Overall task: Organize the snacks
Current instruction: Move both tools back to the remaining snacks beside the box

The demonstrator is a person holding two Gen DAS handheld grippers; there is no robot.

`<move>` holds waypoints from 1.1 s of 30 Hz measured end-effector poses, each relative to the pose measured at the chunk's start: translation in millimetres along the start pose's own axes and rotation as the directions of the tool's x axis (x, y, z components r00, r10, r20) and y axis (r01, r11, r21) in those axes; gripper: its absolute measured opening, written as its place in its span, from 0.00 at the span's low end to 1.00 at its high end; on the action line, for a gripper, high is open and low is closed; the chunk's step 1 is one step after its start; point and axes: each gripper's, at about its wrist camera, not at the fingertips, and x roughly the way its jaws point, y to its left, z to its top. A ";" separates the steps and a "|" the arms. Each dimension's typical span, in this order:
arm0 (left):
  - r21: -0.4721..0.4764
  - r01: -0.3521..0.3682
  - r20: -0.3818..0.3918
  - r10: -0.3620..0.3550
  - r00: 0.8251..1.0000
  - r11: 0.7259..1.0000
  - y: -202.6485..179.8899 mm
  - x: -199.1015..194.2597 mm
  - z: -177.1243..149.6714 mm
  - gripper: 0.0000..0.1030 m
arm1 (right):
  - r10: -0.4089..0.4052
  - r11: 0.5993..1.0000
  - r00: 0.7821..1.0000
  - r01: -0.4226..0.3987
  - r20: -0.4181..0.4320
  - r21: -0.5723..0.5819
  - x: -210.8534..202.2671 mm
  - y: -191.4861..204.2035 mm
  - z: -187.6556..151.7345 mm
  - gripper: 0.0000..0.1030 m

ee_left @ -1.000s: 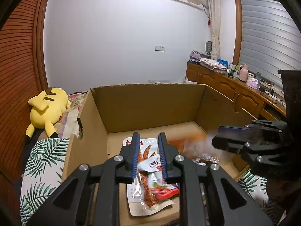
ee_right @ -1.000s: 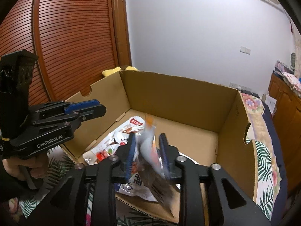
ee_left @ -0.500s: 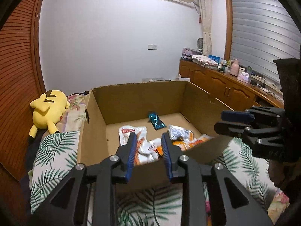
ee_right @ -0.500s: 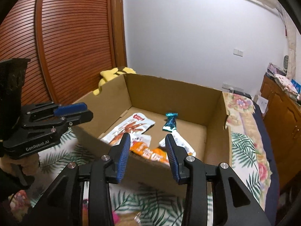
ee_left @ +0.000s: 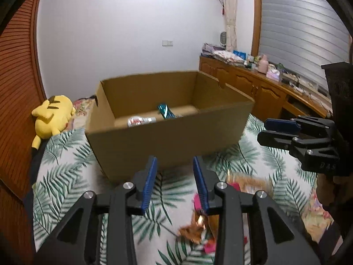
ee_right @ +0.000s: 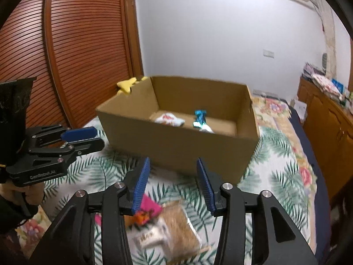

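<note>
Both grippers hover over the bed, in front of the cardboard box

The left gripper (ee_left: pixel 175 184) has its jaws spread and holds nothing; the right gripper (ee_right: pixel 174 184) is the same; the cardboard box (ee_right: pixel 183 148) stands on the bed (ee_right: pixel 284 176) with a teal packet (ee_right: pixel 199 119) and a white packet (ee_right: pixel 169 119) inside; loose snacks (ee_right: pixel 174 227) lie on the bed below the jaws; a yellow plush toy (ee_left: pixel 51 114) lies left of the box.

One cardboard box (ee_right: pixel 181 145), two packets visible inside — teal wrapper (ee_right: pixel 199 119), white pouch (ee_right: pixel 168 119); one yellow plush (ee_left: pixel 51 114).
</note>
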 end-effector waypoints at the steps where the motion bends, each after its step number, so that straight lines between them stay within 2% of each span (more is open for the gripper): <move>1: 0.001 0.002 -0.008 -0.002 1.000 1.000 -3.7 -0.3 -4.4 0.35 | -0.005 1.000 1.000 0.005 -0.009 0.012 -0.3 -2.4 -7.2 0.47; 12: -0.017 0.025 -0.077 -0.027 0.997 1.000 -20.7 -0.2 -49.1 0.37 | 0.023 0.995 0.996 -0.013 -0.092 0.098 7.2 -1.3 -64.2 0.46; 18: -0.041 0.027 -0.085 -0.030 0.996 0.999 -25.9 -5.2 -60.1 0.37 | 0.049 0.994 0.994 -0.039 -0.101 0.101 7.9 10.2 -75.4 0.45; 23: -0.059 0.005 -0.090 -0.010 0.996 0.998 -27.0 -11.0 -69.8 0.38 | 0.062 0.994 0.991 -0.051 -0.118 0.092 7.7 20.8 -86.2 0.34; 29: -0.073 -0.004 -0.096 -0.003 0.995 0.997 -26.0 -15.1 -77.5 0.38 | 0.060 0.995 0.985 -0.046 -0.160 0.093 14.5 30.5 -94.3 0.33; 33: -0.079 -0.004 -0.097 -0.004 0.995 0.997 -27.9 -17.7 -81.0 0.38 | 0.073 0.989 0.983 -0.050 -0.168 0.138 19.3 25.6 -94.8 0.35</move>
